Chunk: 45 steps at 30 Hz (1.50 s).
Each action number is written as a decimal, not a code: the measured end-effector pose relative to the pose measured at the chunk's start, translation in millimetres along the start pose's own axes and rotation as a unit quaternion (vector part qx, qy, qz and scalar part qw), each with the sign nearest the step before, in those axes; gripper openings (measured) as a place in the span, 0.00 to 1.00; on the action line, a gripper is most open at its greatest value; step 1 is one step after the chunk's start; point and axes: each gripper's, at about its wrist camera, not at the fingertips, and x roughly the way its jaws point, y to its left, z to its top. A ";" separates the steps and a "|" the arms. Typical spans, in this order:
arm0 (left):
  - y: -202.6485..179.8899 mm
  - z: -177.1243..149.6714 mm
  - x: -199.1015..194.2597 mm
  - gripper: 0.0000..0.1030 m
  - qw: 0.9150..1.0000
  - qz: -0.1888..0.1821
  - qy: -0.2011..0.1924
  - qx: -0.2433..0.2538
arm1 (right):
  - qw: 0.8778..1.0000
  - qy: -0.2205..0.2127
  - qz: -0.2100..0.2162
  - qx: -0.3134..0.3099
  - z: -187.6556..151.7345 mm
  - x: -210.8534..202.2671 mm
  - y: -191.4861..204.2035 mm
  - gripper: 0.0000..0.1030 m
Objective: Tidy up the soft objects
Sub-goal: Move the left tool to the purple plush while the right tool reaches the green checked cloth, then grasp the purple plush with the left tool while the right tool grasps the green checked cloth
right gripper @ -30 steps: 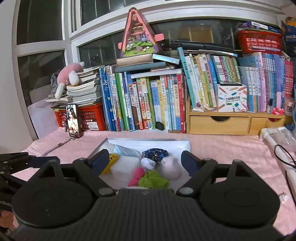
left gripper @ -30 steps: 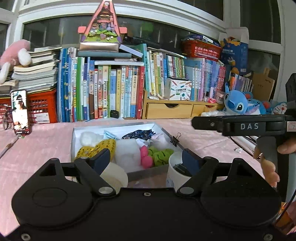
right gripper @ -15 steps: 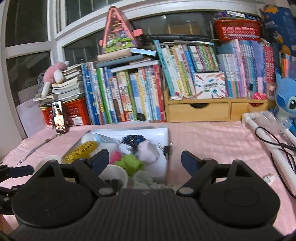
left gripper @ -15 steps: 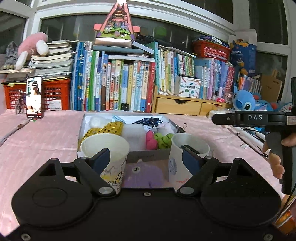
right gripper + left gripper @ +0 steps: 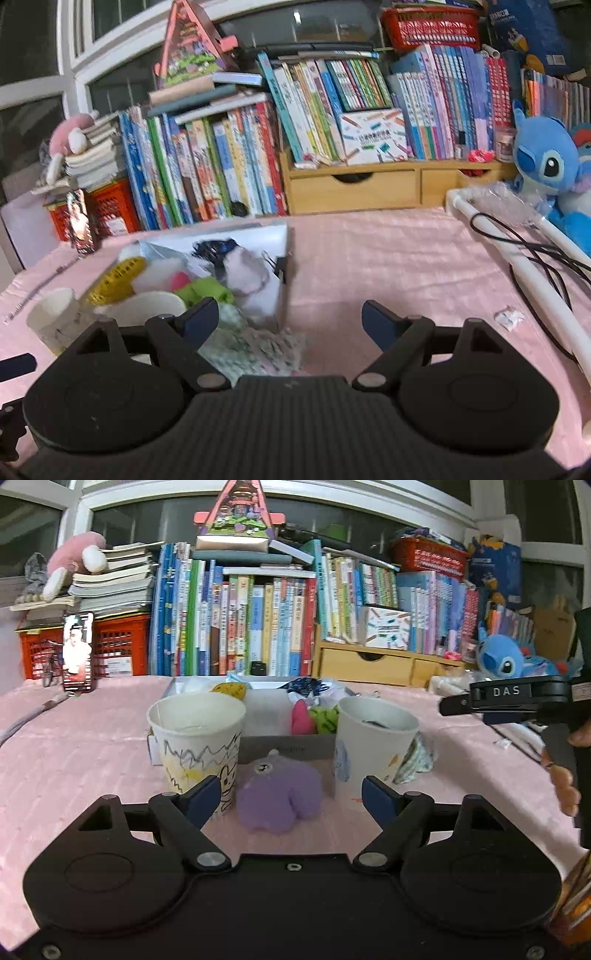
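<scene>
On the pink cloth a purple plush toy point(image 5: 277, 801) lies between two drawn-on paper cups point(image 5: 195, 738) point(image 5: 373, 746). My left gripper point(image 5: 291, 801) hovers low over the toy. Its jaws are closing with the toy between them, and the pads do not touch it. Behind the cups a white box point(image 5: 284, 747) holds yellow, pink, green and white soft things. My right gripper point(image 5: 291, 321) is open beside the box point(image 5: 282, 258), with a pale green patterned soft piece point(image 5: 255, 347) near its left finger. The right gripper point(image 5: 448, 706) also shows in the left wrist view, held by a hand.
A long row of books point(image 5: 258, 627) and a wooden drawer unit point(image 5: 354, 184) line the back. A blue plush point(image 5: 546, 158) sits at the right near a white pipe point(image 5: 517, 266) and a black cable point(image 5: 546, 258). A phone point(image 5: 77, 651) leans on red crates at the left.
Both grippers have come down toward the table. The cups and purple toy rose into the left wrist view, and its fingers narrowed slightly. The right wrist view swung rightward past the box.
</scene>
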 end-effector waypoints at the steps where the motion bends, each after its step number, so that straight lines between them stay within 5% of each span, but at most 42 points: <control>1: -1.2 -2.2 2.4 0.76 1.000 0.008 -0.001 -0.004 | 1.000 0.006 -0.005 0.005 -1.5 2.3 -1.9 0.86; 11: 2.0 -15.1 29.7 0.59 0.996 0.062 0.012 -0.063 | 0.990 0.070 0.033 0.118 -13.7 23.4 -25.0 0.72; 21: 7.2 -20.8 47.9 0.59 0.992 0.064 0.022 -0.107 | 0.957 0.100 0.104 0.251 -16.1 54.2 -34.1 0.78; 31: 19.3 -20.5 56.5 0.59 0.981 0.060 0.026 -0.185 | 0.941 0.113 0.093 0.304 -20.7 77.9 -28.5 0.84; 33: 21.0 -20.2 56.7 0.51 0.979 0.057 0.025 -0.194 | 0.939 0.118 0.094 0.310 -23.0 82.3 -27.9 0.80; 35: 23.3 -20.1 55.8 0.28 0.977 0.045 0.025 -0.206 | 0.938 0.118 0.094 0.312 -24.5 83.6 -27.0 0.72; 40: 25.6 -20.8 51.2 0.28 0.977 0.038 0.030 -0.207 | 0.938 0.125 0.081 0.314 -25.8 79.5 -29.5 0.54; 45: 21.9 -21.8 38.0 0.27 0.981 0.025 0.034 -0.187 | 0.941 0.127 0.081 0.304 -26.6 72.0 -30.7 0.50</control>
